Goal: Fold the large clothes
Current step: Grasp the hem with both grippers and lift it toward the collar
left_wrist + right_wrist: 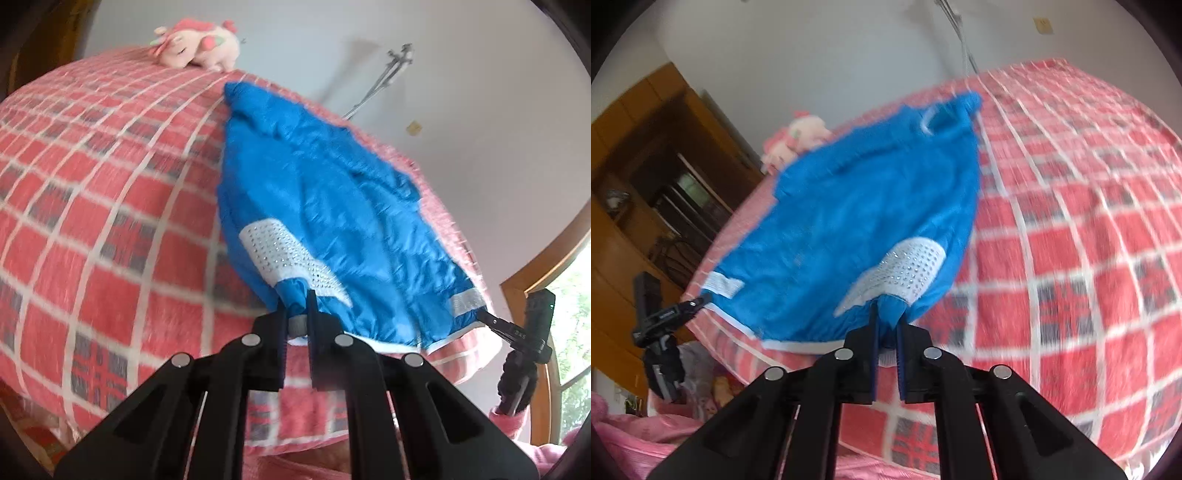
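**Both grippers clamped on the jacket hem**

Pink-red checked blanket with white grid lines [110, 206] covers the whole bed, white wall behind it, and that's what I'm working over from my end. Lying on it is the shiny blue padded jacket with white rhinestone-studded bands [325, 206], collar end pointing away toward the far side of the bed, hem end nearest my cameras.

Left gripper [297, 325] is clenched on a bunched bit of the jacket's hem, blue fabric and a grey bit squeezed between the black fingers. Right gripper [886, 325] is doing the same at the other corner of the hem, pinching a wad of blue cloth just below one white studded band. From each wrist view I can see the other gripper off at the side, biting the far hem corner.

Pink and white plush toy [195, 46] sits at the far edge of the bed. Brown wooden cabinet [646, 155] stands beside the bed in the right view, and everything's a bit motion-blurred.
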The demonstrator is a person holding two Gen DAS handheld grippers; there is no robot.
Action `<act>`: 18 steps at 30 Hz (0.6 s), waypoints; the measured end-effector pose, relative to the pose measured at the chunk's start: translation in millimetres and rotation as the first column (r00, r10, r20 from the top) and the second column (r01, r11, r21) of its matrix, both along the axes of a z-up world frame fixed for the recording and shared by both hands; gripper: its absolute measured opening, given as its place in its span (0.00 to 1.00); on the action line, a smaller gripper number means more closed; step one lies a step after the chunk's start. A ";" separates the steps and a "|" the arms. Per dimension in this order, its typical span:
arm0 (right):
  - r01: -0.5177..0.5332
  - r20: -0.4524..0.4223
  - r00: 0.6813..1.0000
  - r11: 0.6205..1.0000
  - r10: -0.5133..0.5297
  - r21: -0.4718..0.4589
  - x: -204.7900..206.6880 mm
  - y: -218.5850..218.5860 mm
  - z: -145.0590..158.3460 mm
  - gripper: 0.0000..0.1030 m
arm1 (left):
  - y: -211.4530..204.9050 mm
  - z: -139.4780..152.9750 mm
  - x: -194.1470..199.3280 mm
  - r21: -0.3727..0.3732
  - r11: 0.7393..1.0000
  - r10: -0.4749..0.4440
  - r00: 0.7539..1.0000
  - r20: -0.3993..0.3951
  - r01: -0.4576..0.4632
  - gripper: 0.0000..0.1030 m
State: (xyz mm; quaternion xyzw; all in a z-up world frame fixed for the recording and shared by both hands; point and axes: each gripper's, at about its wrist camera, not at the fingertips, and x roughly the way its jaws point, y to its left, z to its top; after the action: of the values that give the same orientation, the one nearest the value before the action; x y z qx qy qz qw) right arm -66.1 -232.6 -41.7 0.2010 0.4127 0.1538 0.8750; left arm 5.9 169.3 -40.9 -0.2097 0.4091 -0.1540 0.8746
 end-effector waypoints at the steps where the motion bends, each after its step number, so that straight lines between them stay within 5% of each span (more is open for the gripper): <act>1: -0.006 0.023 1.000 1.000 0.006 0.001 2.9 -0.3 10.0 0.07 | -1.4 6.6 2.0 -0.003 1.000 -0.008 1.000 0.016 0.008 0.07; 9: -0.019 0.127 0.992 1.000 0.019 0.000 45.1 -8.8 69.5 0.07 | -12.4 70.4 48.7 0.020 0.999 -0.041 0.984 0.175 0.039 0.06; 18: -0.001 0.109 0.994 0.998 -0.005 0.057 133.9 -32.6 98.7 0.07 | -11.4 101.3 144.0 -0.001 1.000 -0.011 0.980 0.197 0.011 0.06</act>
State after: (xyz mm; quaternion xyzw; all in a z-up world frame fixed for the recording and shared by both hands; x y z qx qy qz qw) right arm 67.8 -265.1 57.0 0.2176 0.3594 0.1754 0.8904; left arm 149.9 157.9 60.4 -0.1921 0.3215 -0.1793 0.9097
